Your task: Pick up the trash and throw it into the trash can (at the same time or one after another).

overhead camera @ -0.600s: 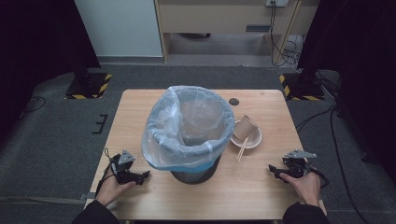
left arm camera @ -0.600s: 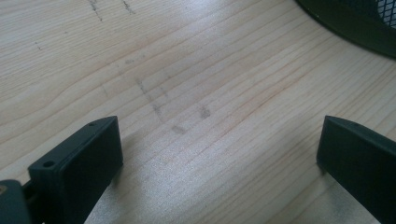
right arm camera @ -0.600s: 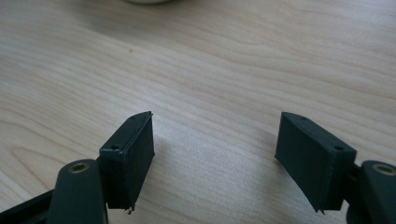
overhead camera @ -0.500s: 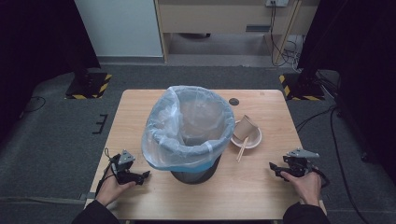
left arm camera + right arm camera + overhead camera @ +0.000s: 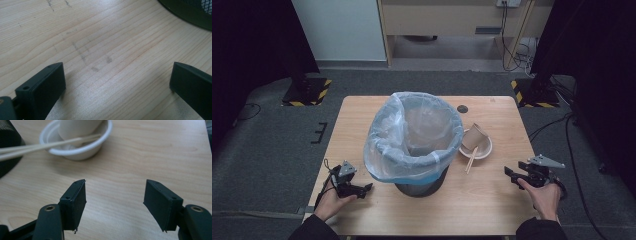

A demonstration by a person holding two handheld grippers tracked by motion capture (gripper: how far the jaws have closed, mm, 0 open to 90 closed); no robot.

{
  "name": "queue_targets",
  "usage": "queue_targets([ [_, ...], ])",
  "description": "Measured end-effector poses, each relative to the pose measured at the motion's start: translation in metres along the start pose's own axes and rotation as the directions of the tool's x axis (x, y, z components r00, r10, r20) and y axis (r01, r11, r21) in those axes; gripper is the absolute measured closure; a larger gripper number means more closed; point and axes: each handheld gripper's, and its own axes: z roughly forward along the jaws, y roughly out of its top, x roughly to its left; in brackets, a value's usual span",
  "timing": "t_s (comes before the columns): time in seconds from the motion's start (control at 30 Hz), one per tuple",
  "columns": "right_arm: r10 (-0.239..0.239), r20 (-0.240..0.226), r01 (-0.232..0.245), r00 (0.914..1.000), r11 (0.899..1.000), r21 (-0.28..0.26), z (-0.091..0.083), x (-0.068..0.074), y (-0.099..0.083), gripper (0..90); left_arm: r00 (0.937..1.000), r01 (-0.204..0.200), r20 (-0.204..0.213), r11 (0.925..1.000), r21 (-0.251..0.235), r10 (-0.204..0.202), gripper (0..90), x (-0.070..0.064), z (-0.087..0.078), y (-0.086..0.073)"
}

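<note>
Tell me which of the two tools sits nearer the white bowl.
The right tool. It rests just past the white bowl on the bin's right side; the left tool lies across the bin, near the table's front left corner.

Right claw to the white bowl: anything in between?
Nothing: bare wood. In the right gripper view the right claw stands open, with plain table up to the white bowl; the high view shows that gap too.
</note>
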Motion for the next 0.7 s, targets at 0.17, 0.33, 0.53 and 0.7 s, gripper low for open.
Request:
queue_targets([
  [0.17,0.017,-0.007,-0.018,0.9998,1.000,-0.026,-0.003,0.002,0.004,35.3,1.0000,0.000,0.000,1.0000,0.000,0.000,0.0,0.000,0.000,0.000],
  [0.33,0.034,-0.019,-0.035,0.9992,0.998,-0.050,-0.006,0.006,0.010,36.4,1.0000,0.000,0.000,1.0000,0.001,0.000,0.0,0.000,0.000,0.000],
  [0.53,0.041,-0.054,-0.047,0.9977,0.994,-0.103,-0.010,0.019,0.022,39.1,1.0000,0.000,0.000,1.0000,0.001,0.000,0.0,0.000,0.000,0.000],
  [0.7,0.040,-0.085,-0.050,0.9956,0.991,-0.124,-0.012,0.034,0.031,40.5,1.0000,0.000,0.000,1.0000,0.001,0.000,0.0,0.000,0.000,0.000],
])
